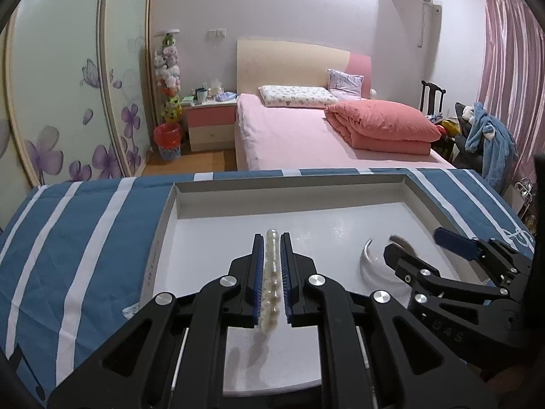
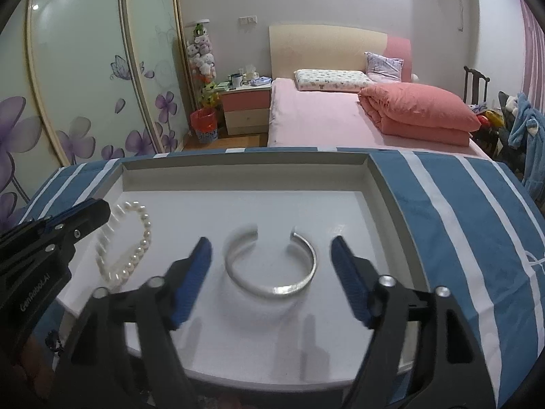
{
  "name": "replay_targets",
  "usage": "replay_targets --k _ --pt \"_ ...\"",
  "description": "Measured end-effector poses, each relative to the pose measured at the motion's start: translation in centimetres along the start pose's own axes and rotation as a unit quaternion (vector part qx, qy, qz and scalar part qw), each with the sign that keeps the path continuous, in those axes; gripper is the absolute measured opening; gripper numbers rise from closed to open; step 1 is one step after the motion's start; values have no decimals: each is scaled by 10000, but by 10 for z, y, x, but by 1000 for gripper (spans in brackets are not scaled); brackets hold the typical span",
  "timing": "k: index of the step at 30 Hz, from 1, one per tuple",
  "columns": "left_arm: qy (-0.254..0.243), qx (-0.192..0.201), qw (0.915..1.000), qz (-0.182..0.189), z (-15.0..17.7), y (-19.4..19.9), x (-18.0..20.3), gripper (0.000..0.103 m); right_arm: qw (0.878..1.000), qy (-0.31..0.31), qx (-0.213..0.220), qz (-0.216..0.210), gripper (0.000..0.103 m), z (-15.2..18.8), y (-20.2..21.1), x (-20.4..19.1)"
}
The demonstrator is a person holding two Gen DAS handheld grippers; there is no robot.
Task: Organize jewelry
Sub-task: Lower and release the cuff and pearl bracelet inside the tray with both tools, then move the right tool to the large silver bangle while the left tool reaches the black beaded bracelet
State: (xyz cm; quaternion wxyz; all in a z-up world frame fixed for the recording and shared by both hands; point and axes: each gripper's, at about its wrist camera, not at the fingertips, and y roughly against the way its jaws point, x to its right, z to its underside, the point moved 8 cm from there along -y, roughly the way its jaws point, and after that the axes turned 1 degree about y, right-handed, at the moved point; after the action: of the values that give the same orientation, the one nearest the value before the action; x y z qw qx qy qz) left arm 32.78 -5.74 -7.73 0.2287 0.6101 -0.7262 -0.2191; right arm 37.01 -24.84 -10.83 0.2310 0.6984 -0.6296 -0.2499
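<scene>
White tray (image 2: 381, 184): left tongs (image 1: 271, 238) clamp pearl bracelet (image 1: 270, 283); right tongs (image 2: 271, 250) wide apart, partly hiding silver bangle (image 2: 272, 266).

A bedroom with pale lilac walls (image 1: 282, 3). At far centre stands a pink-sheeted bed (image 1: 289, 136) with a cream and pink headboard (image 1: 293, 61). A pink and cream bedside cabinet (image 1: 210, 122) sits left of it, flower-painted sliding wardrobe doors (image 1: 68, 102) further left, shiny pink curtains (image 1: 511, 68) far right.
</scene>
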Motion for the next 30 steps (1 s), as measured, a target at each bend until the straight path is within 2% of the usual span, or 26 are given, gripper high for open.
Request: replay_targets --k 3,9,15,21,30 --pt "141 -13 9999 -2 -2 3 -6 12 9999 -41 81 -53 75 -1 11 3" --pt "389 243 9988 -164 -8 34 -32 12 9995 -118 287 -76 75 2 45 13" --pt "495 364 9973 -397 8 71 -58 12 9994 -22 337 -90 75 25 87 16" --pt "554 308 9964 -567 40 101 -78 12 9995 108 92 -284 75 72 125 9" --pt "633 87 9963 -583 78 121 -85 12 9950 453 -510 -723 75 152 159 -33"
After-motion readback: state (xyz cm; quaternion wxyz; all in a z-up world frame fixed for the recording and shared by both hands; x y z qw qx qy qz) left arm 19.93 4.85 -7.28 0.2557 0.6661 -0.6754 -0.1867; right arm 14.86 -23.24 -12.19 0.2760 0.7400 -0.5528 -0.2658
